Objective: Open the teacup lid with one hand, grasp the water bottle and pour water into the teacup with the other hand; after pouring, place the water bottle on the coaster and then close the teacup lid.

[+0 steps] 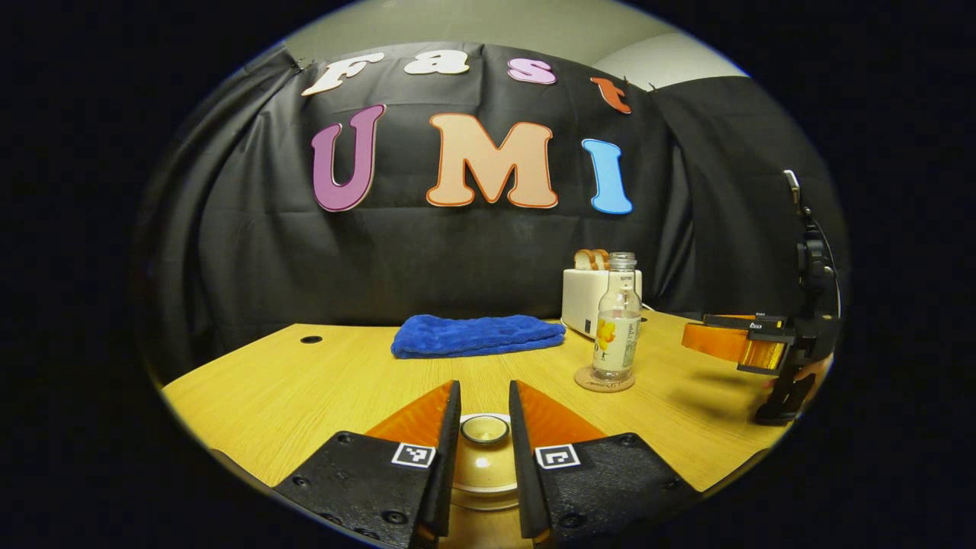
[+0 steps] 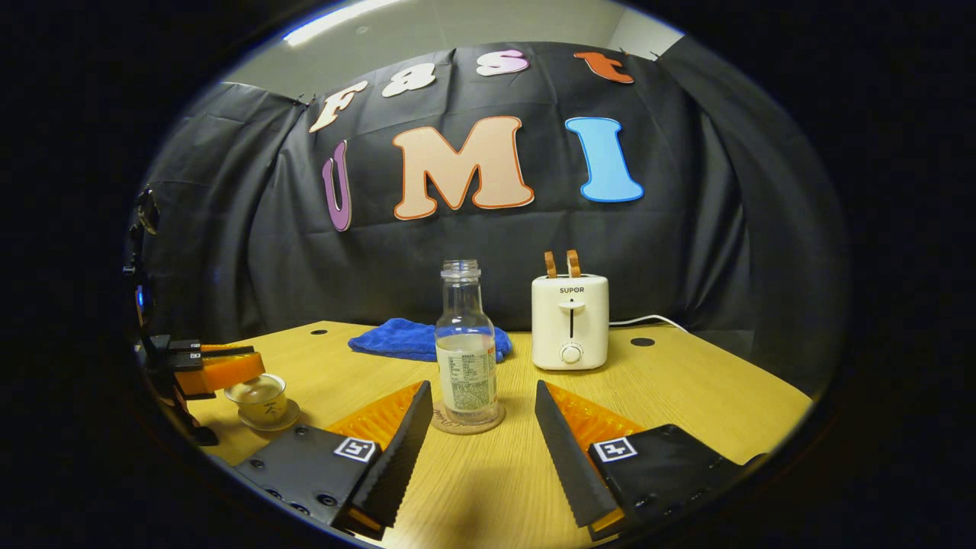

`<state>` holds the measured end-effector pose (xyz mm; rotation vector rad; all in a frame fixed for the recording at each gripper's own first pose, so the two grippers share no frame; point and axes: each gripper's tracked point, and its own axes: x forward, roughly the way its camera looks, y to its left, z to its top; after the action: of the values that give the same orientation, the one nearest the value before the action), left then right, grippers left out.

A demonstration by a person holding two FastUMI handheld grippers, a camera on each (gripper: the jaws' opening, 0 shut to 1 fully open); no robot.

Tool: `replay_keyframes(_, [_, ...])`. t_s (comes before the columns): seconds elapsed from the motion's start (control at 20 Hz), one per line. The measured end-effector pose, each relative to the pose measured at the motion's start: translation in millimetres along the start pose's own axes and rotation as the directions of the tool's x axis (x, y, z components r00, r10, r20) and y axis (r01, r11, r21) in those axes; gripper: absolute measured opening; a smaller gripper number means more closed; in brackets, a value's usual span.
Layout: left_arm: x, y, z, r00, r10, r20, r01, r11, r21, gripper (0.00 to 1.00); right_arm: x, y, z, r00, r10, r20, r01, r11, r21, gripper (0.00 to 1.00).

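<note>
Down low in the left gripper view, the left gripper (image 1: pixel 485 427) has its jaws set to either side of the lid (image 1: pixel 485 429) knob, close against it, though whether both fingers actually press on the knob cannot be told. The lid sits on the teacup (image 1: pixel 483 473), which stands on a saucer (image 1: pixel 485 499) on the bench (image 1: pixel 305 389). In the right gripper view the same cup (image 2: pixel 259 396) shows at the far left of the bench (image 2: pixel 686 396) with the left gripper (image 2: pixel 217 366) over it.

The bottle (image 1: pixel 616 320) stands upright and uncapped on a round coaster (image 1: pixel 604 379), partly filled with clear water. In the right gripper view the bottle (image 2: pixel 466 347) is straight ahead on its coaster (image 2: pixel 467 421), and the right gripper (image 2: pixel 482 404) has its jaws spread wide, one finger to each side of the bottle and apart from it. From the left gripper view the right gripper (image 1: pixel 720 339) hangs above the bench, to the right of the bottle.

Behind the bottle lie a folded blue cloth (image 1: pixel 476 335) and a white toaster (image 2: pixel 570 320) with two slices of bread (image 2: pixel 561 264) in its slots; its cord (image 2: pixel 648 320) runs off to the right.
</note>
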<state>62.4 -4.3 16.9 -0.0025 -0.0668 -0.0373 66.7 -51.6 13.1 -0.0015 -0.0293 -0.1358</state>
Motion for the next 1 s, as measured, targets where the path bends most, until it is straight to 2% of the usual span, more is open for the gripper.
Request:
replay_keyframes(0.05, [0,-1,1,1.0,-0.005,0.002,0.005,1.0,0.003,0.33,0,1,0,1.0,0.0,0.0,0.0,1.0,-0.004,0.89])
replay_keyframes(0.1, [-1,-3,2,1.0,-0.008,0.004,0.008,1.0,0.004,0.33,0,2,0,1.0,0.002,0.001,-0.002,1.0,-0.007,0.84])
replay_keyframes(0.2, [-3,-2,3,1.0,-0.009,0.009,0.008,1.0,0.007,0.37,-1,5,-1,1.0,0.008,0.001,-0.008,1.0,-0.013,0.88])
replay_keyframes(0.25, [-5,0,4,1.0,-0.004,0.013,0.003,1.0,0.007,0.43,-1,6,-2,1.0,0.011,0.002,-0.011,1.0,-0.014,0.89])
replay_keyframes(0.3, [-8,1,5,1.0,0.002,0.019,-0.002,1.0,0.006,0.53,-2,8,-1,1.0,0.013,0.003,-0.013,1.0,-0.015,0.85])
replay_keyframes(0.4, [-12,6,9,0.999,0.015,0.037,-0.015,1.0,0.007,0.63,-4,10,-1,1.0,0.016,0.007,-0.016,1.0,-0.015,0.87])
replay_keyframes(0.45, [-14,9,10,0.999,0.023,0.044,-0.024,1.0,0.007,0.65,-5,11,0,1.0,0.018,0.009,-0.018,1.0,-0.016,0.85])
replay_keyframes(0.7, [-26,25,18,0.995,0.074,0.069,-0.074,0.997,0.006,0.94,-14,17,3,0.999,0.023,0.029,-0.022,0.999,-0.029,0.86])
replay_keyframes(1.0, [-44,35,26,0.99,0.102,0.095,-0.1,0.995,-0.027,0.96,-38,28,15,0.997,0.049,0.066,-0.048,0.999,-0.013,0.87])
